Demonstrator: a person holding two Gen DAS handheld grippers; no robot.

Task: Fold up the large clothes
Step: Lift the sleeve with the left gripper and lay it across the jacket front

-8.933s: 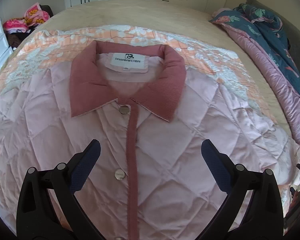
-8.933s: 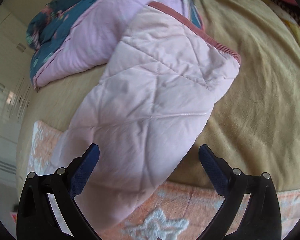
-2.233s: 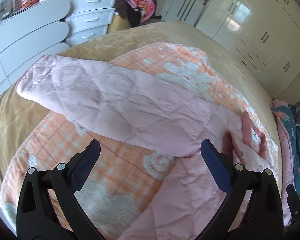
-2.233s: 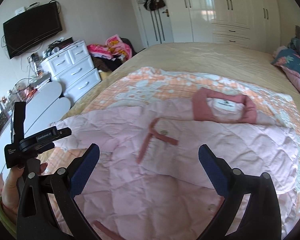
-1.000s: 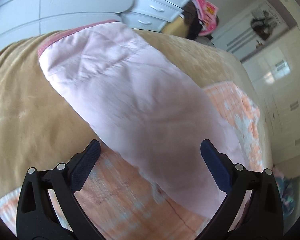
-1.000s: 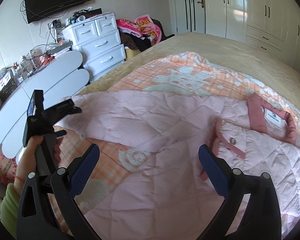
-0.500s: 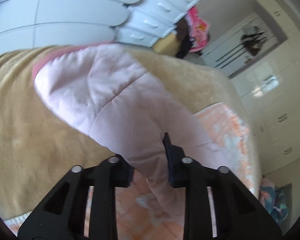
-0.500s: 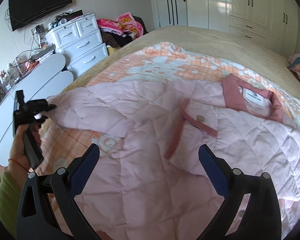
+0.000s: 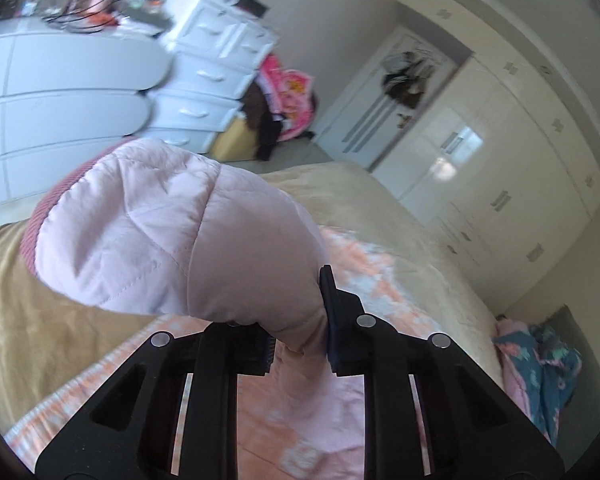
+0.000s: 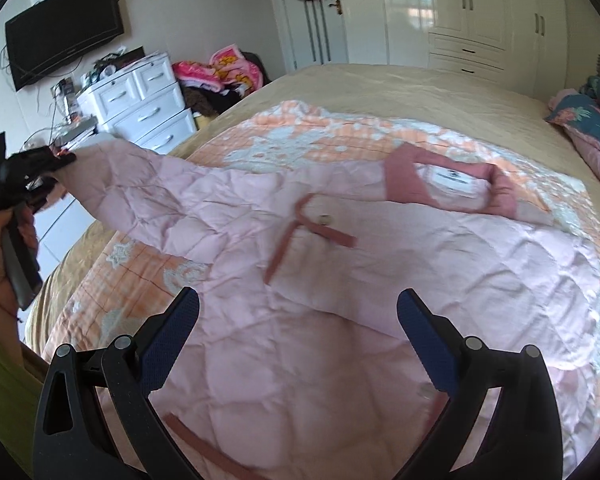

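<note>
Bed (image 10: 380,84): your left tool (image 9: 298,344) pinches jacket sleeve (image 9: 172,236), cuff pointing away; right tool (image 10: 298,340) spread, empty, above jacket (image 10: 340,300).

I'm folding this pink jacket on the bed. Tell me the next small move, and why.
Probably carry the sleeve inward across the jacket body toward the collar. The left gripper is shut on the sleeve near its cuff and holds it off the bed, while the right gripper hovers open over the jacket front.
</note>
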